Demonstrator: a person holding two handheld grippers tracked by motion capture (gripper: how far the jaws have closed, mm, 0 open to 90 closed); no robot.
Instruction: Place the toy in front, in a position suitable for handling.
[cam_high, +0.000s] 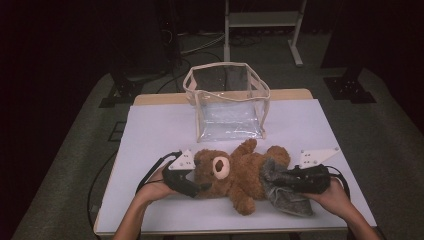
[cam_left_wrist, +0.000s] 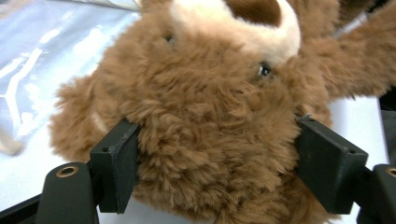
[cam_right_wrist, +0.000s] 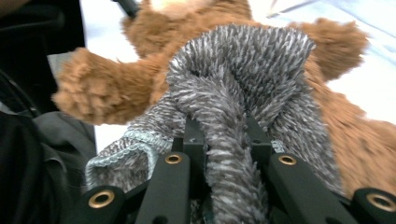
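Note:
A brown teddy bear (cam_high: 235, 175) lies on its back on the white table top (cam_high: 150, 130), head toward the left. My left gripper (cam_high: 200, 187) is closed around the bear's head; in the left gripper view both pads (cam_left_wrist: 116, 158) press into the fur of the head (cam_left_wrist: 210, 116). A fuzzy grey cloth (cam_high: 280, 192) covers the bear's lower body. My right gripper (cam_high: 289, 181) is shut on a bunched fold of this cloth (cam_right_wrist: 243, 70), which rises between its jaws (cam_right_wrist: 224, 135). A brown paw (cam_right_wrist: 93, 93) sticks out to the left of the cloth.
A clear plastic bag with a cream trim (cam_high: 227, 100) stands open behind the bear at the table's middle back. The person's hands (cam_high: 150, 192) come in from the near edge. Bare table lies to the left and right of the bag.

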